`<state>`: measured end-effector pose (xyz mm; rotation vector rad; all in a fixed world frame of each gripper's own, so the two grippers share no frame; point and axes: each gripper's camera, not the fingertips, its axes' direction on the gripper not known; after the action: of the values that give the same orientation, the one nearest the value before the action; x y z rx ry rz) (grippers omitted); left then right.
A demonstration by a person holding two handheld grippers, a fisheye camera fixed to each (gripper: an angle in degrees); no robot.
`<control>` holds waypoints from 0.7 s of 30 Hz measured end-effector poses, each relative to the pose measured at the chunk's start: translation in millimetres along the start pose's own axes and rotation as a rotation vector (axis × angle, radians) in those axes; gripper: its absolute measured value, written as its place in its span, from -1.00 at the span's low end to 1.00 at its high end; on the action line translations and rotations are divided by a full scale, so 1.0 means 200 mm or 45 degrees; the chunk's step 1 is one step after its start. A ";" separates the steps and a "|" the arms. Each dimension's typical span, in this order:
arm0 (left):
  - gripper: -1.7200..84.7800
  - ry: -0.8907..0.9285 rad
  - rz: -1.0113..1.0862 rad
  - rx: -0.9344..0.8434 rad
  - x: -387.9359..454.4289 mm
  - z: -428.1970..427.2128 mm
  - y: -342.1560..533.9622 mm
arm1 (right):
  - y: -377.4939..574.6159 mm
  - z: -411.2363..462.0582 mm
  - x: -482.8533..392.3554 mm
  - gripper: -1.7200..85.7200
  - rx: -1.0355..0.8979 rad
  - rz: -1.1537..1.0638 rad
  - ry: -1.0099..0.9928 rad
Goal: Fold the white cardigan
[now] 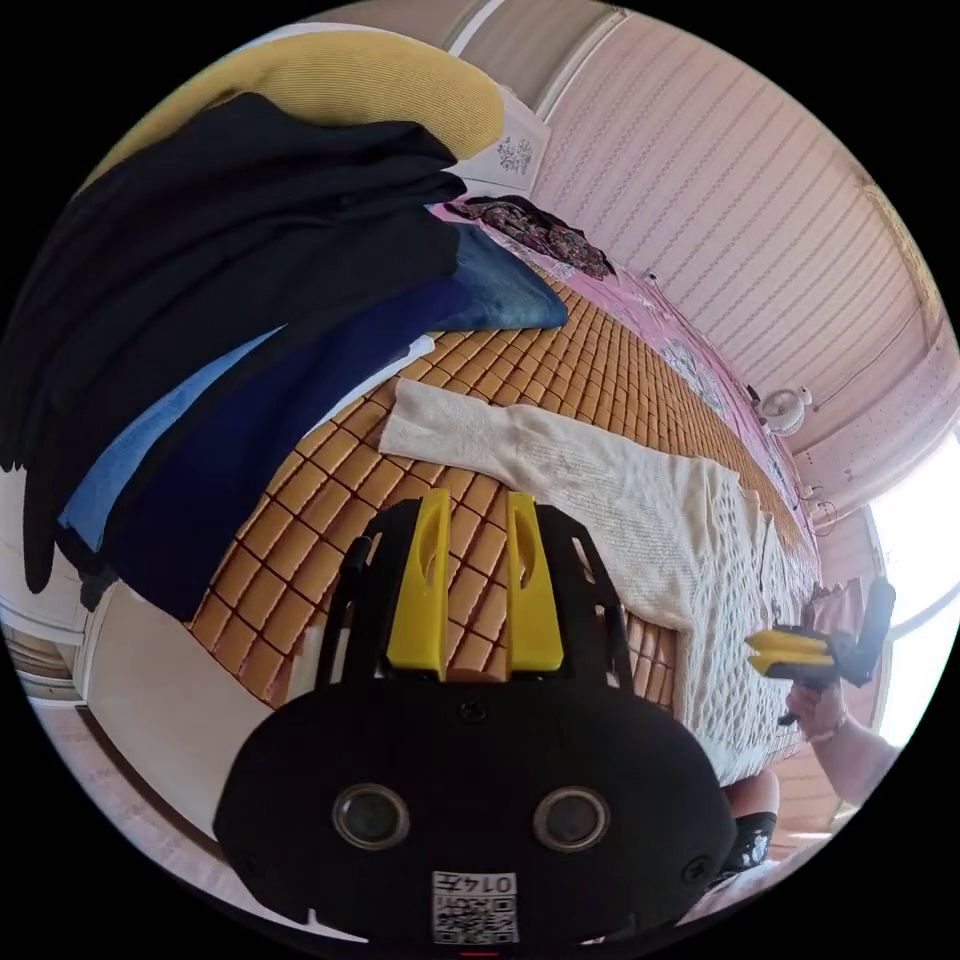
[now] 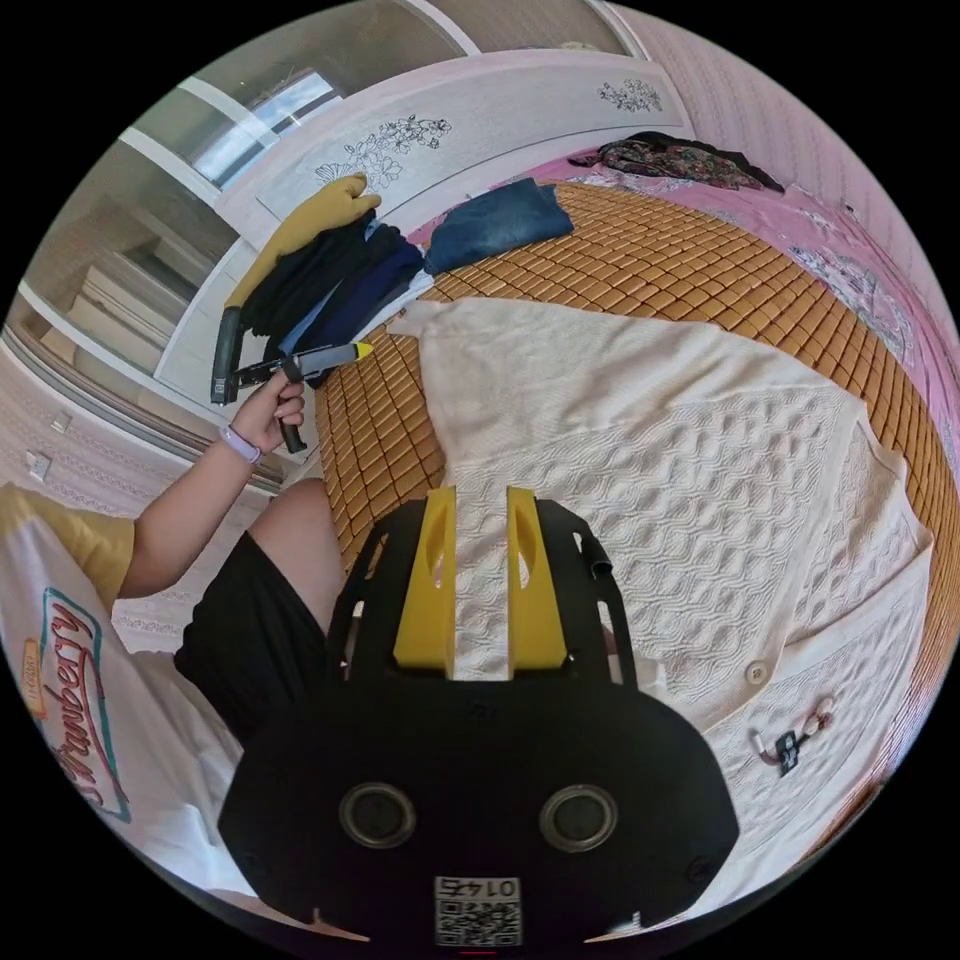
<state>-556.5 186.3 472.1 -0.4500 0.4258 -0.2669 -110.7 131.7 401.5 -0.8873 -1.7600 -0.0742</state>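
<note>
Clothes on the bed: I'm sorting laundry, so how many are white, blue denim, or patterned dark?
White: 1, the cardigan
Blue denim: 1, the folded jeans
Patterned dark: 1, the crumpled garment
Total: 3

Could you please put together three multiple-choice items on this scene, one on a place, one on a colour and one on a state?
1. Where does the cardigan lie?
A. On the mat
B. On the floor
C. Over a chair

2. What colour are the jaws of the right gripper?
A. Red
B. Yellow
C. Green

3. How does the left gripper stand?
A. Shut on a sleeve
B. Shut on a button
C. Open, holding nothing

Answers:
1. A, since the cardigan is spread flat across the orange tiled mat.
2. B, since both jaws show yellow against the black body.
3. C, since in the left gripper view bare mat shows through the gap between its jaws.
</note>
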 end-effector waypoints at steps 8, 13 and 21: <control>-0.96 -0.334 0.261 -0.153 0.09 0.13 -0.15 | 0.34 0.09 -0.18 -0.77 -0.123 0.011 0.101; -0.98 -0.318 0.190 -0.148 0.00 0.14 -0.16 | 0.47 0.11 -0.22 -0.78 -0.158 0.074 0.220; -0.86 -0.195 0.020 0.015 -0.02 0.07 -0.21 | 0.45 0.32 -0.28 -0.77 -0.218 0.022 0.356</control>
<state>-561.0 157.0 504.7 -0.4523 0.2779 -0.2176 -101.7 196.6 295.4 -0.9653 -1.5006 -0.3265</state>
